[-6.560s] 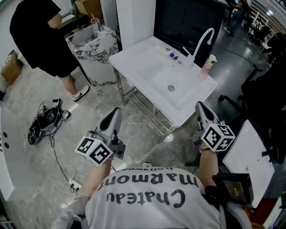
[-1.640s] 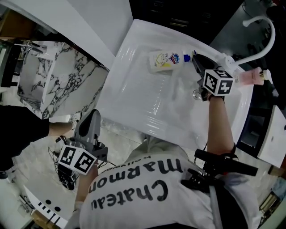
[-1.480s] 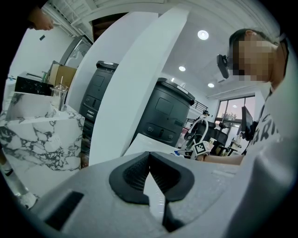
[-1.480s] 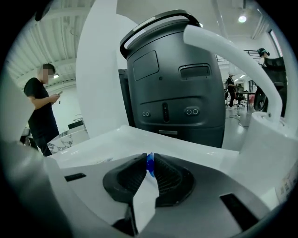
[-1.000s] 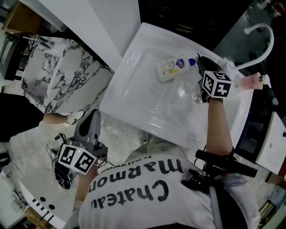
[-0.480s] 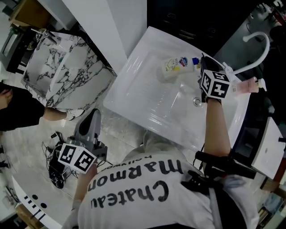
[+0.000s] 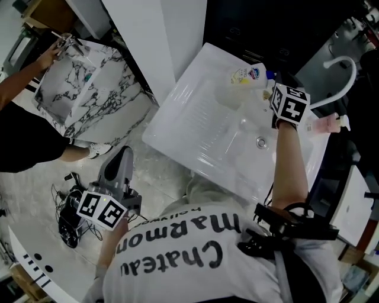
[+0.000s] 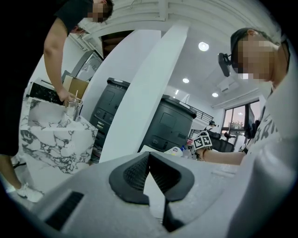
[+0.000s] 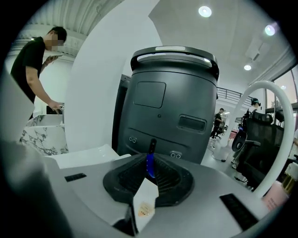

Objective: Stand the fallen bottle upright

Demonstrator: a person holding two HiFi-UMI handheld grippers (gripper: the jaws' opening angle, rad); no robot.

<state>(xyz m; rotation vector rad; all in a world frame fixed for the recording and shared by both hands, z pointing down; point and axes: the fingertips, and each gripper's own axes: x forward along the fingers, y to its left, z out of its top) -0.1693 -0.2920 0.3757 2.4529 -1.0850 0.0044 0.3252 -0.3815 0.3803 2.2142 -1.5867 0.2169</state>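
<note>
Right claw (image 9: 150, 173) clamped on the blue cap (image 9: 149, 160) of the tilted pale-yellow plastic bottle (image 7: 246, 76): swing its base beneath the claw before lowering.

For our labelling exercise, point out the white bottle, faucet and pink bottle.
white bottle (image 7: 243, 76): head view, its body.
faucet (image 9: 266, 85): right gripper view, top of arch.
pink bottle (image 7: 325, 123): head view, its body.

Pale marble-look floor (image 7: 41, 189) fills the head view from 7 to 10 o'clock, with a tangle of black cables (image 7: 66, 222) at 8 o'clock, a veined marble washstand (image 7: 95, 100) at 10 o'clock and a white pillar (image 7: 151, 41) at 12 o'clock. A white sink (image 7: 195, 124) sits just right of centre — its curved faucet (image 9: 263, 85) arches at 3 o'clock in the right gripper view, beside a dark grey machine (image 9: 172, 102). Round ceiling lights (image 9: 205, 11) shine overhead, and tall windows (image 8: 235, 122) stand at 3 o'clock in the left gripper view.
</note>
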